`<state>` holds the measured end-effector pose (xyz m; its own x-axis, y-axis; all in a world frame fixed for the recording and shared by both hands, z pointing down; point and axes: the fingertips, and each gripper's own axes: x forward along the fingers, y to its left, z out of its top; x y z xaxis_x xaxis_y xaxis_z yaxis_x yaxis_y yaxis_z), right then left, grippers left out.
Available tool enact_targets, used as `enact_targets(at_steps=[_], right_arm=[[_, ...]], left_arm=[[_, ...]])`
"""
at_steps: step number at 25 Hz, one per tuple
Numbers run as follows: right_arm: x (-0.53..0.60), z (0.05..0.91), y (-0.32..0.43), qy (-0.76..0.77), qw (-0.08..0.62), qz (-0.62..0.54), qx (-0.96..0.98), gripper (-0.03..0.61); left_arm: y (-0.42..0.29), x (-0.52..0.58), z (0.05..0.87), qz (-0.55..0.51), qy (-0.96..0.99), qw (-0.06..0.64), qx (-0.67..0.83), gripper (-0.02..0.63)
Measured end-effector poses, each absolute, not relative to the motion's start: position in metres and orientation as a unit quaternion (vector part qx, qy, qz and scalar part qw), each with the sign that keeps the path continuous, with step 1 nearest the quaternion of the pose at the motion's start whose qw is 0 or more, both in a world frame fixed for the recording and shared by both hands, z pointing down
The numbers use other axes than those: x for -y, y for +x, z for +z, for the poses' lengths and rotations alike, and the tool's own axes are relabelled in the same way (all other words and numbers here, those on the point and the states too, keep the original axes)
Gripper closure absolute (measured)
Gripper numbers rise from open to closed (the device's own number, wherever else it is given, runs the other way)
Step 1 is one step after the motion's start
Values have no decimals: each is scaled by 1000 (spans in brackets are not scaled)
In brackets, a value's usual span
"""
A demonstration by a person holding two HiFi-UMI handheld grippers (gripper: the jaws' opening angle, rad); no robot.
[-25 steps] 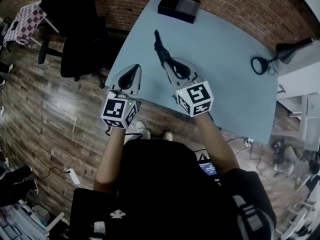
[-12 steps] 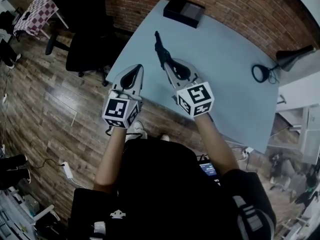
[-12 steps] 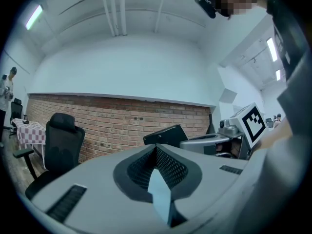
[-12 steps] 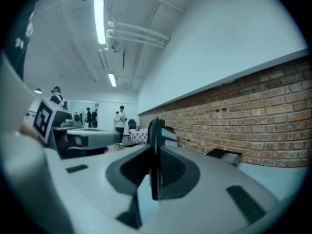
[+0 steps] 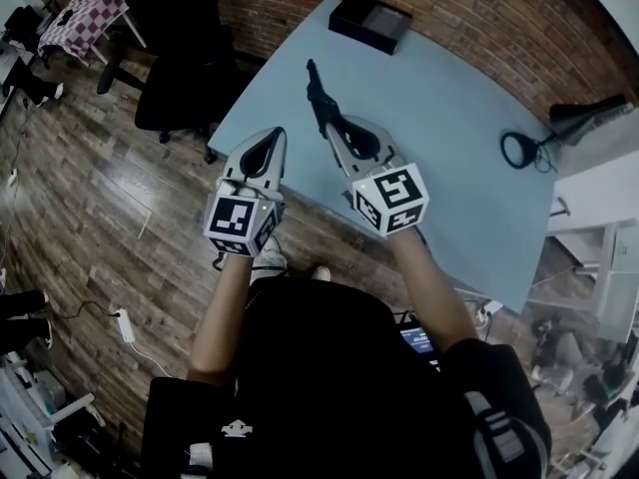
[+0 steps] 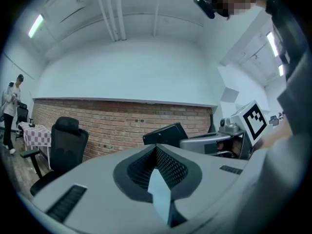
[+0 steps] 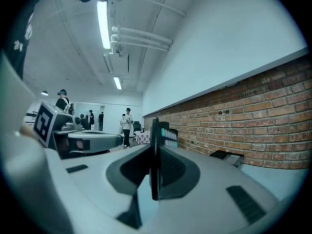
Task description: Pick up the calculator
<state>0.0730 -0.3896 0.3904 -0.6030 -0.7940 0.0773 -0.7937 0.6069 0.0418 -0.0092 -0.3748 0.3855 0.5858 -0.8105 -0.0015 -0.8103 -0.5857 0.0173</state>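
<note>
The calculator [image 5: 318, 93] is a thin dark slab seen edge-on, held above the blue-grey table [image 5: 449, 138]. My right gripper [image 5: 331, 125] is shut on its near end. In the right gripper view the calculator [image 7: 155, 130] stands upright between the jaws of the right gripper [image 7: 156, 152], with teal keys on its right face. My left gripper [image 5: 272, 136] hovers by the table's left edge, shut and empty. In the left gripper view the left gripper's [image 6: 156, 147] mesh pads meet, and the calculator [image 6: 165, 133] shows beyond them, to the right.
A black box [image 5: 371, 20] lies at the table's far end by the brick wall. A desk lamp [image 5: 584, 113] and a cable coil [image 5: 519, 151] sit at the right. A black office chair [image 5: 185, 78] stands on the wooden floor to the left.
Both hands have drifted a little over the table, and the floor and chair shift beneath them. The right gripper keeps its hold on the calculator; the left stays shut.
</note>
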Motion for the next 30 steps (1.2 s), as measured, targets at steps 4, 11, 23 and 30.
enact_targets(at_steps=[4,11,23,30], right_arm=[[379,390,77,437,41,-1,899,531],[368,384,78,435,32,2,900,531],[358,371,69,435,16,-1,900,531],[344,364,52,441,12,-6,897,531]], left_arm=[[-9,364,384,-7,885,-3,465,611],[-12,348,382,-1,881,3,473,611],[-24,341,364,-12,880,-16,475,611],[-41,330,358,-19,884,-17,467,611]])
